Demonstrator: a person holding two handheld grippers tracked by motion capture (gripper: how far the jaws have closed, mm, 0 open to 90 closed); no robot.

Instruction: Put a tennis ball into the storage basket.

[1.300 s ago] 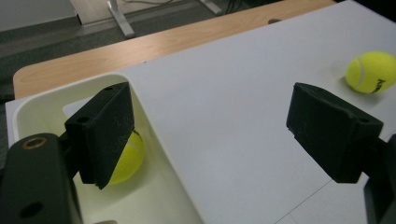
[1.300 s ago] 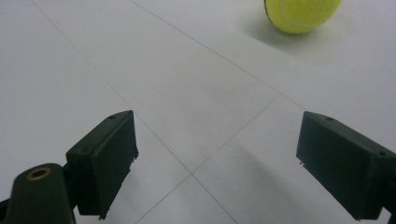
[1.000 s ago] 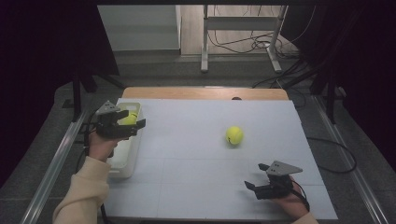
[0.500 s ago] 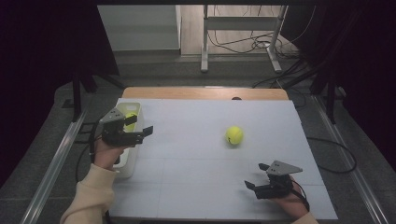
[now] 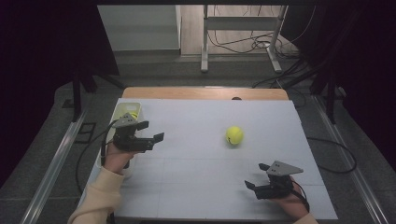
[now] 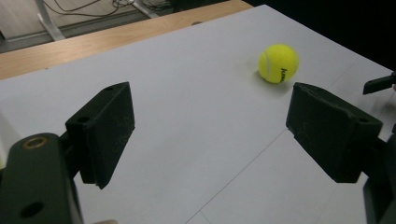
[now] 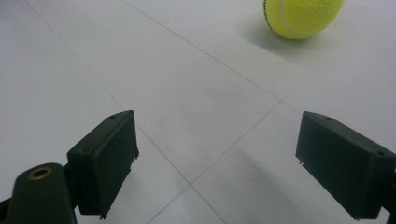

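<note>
White table (image 5: 196, 186) took most of the high view, thin grid lines across it. A pale bin (image 5: 122, 112) sat at its left edge with something yellow inside, too small to tell what. My left gripper (image 5: 148, 135) hung over the left part of the table just beside that bin, jaws wide, nothing between them. My right gripper (image 5: 256, 187) was low at the near right, jaws wide and empty too. Tennis ball (image 5: 234, 135) lay alone on the table right of centre, well apart from both grippers; it showed beyond my left jaws (image 6: 279, 63) and at the top of the right gripper view (image 7: 303, 16).
</note>
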